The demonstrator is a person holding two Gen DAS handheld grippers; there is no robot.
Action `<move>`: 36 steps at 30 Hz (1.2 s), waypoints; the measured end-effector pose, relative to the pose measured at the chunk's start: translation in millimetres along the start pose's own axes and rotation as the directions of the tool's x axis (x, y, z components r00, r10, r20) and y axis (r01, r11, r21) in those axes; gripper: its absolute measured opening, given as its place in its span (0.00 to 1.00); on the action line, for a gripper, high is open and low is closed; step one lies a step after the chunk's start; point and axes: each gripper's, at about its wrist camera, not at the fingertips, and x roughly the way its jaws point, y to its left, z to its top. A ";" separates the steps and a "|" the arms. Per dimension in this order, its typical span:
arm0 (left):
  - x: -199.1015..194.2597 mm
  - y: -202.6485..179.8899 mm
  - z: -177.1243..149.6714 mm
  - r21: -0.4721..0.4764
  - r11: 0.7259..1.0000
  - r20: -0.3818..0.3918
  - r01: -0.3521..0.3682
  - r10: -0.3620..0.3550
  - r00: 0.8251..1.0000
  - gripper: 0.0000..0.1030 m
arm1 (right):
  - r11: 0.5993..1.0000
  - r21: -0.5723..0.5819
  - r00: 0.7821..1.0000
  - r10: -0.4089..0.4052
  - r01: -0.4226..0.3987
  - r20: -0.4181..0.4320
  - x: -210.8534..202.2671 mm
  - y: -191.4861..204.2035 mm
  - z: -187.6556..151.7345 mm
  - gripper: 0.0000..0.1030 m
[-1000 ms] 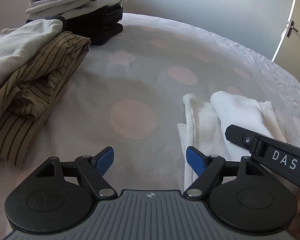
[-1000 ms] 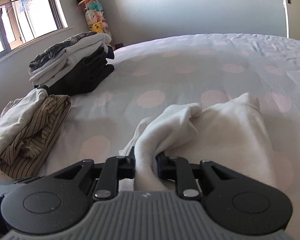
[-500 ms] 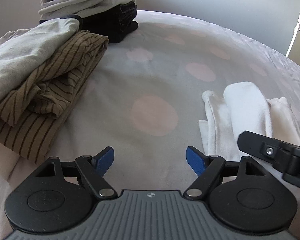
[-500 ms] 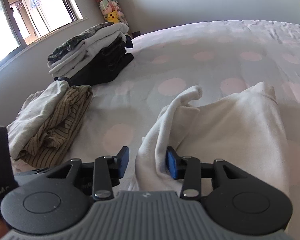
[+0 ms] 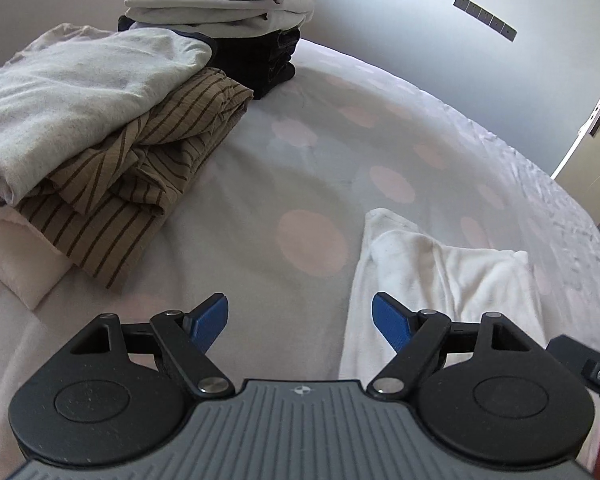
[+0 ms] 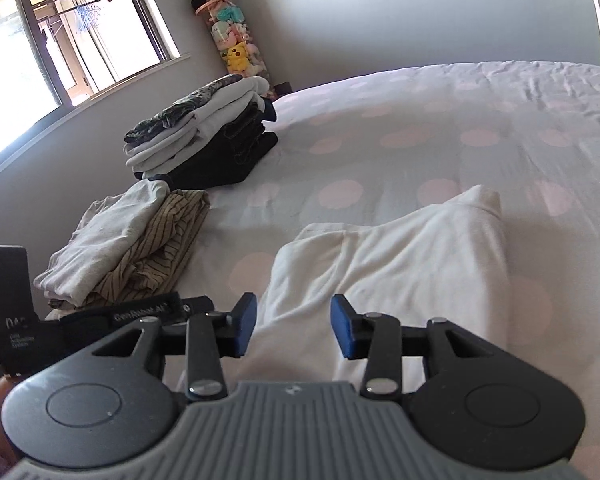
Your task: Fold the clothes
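My right gripper (image 6: 293,326) has just been letting its blue-padded jaws part, and they now stand partly open above the cream-white knitted garment (image 6: 400,264) with no cloth between the pads; my left gripper (image 5: 300,318) is spread wide and holds nothing. The garment lies part-folded near the front edge of the bed with the white, pink-dotted cover (image 5: 308,168), one folded layer lying over the rest. I judge it light, soft and limp: it should drape and slump wherever it is unsupported, and a pinch on one layer would probably drag the fold askew, so I would take it at a thick folded edge or corner, through all layers. Toward the left edge of the bed sits a loose heap of a pale grey top over a tan striped shirt (image 5: 140,168), and beyond it, near the far-left corner, a neat stack of folded dark and grey clothes (image 6: 204,136). On the left device, seen from my right camera, a white label reads partly "GenRobot"; the rest is too blurred.
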 end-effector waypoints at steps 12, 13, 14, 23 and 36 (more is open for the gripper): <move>-21.8 18.4 -37.1 -0.191 0.965 -0.098 0.182 -0.203 0.974 0.93 | 0.955 -0.222 0.972 -0.221 0.199 -0.082 -51.6 -28.8 -76.7 0.62; -22.2 18.3 -40.1 -0.192 0.964 -0.111 0.181 -0.205 0.972 0.93 | 0.945 -0.255 0.970 -0.230 0.203 -0.081 -51.4 -26.0 -80.7 0.66; -20.5 17.9 -42.5 -0.193 0.964 -0.131 0.183 -0.210 0.969 0.94 | 0.937 -0.285 0.969 -0.235 0.203 -0.080 -50.5 -23.2 -83.6 0.67; -2.2 13.8 -44.7 -0.192 0.947 -0.122 0.257 -0.283 0.951 0.55 | 0.785 -0.531 0.907 -0.416 0.319 -0.071 -21.9 -6.0 -109.6 0.59; -15.3 10.0 -40.4 -0.182 0.891 0.020 0.415 -0.419 0.908 0.12 | 0.563 -0.717 0.873 -0.468 0.411 0.133 -11.0 18.4 -119.2 0.20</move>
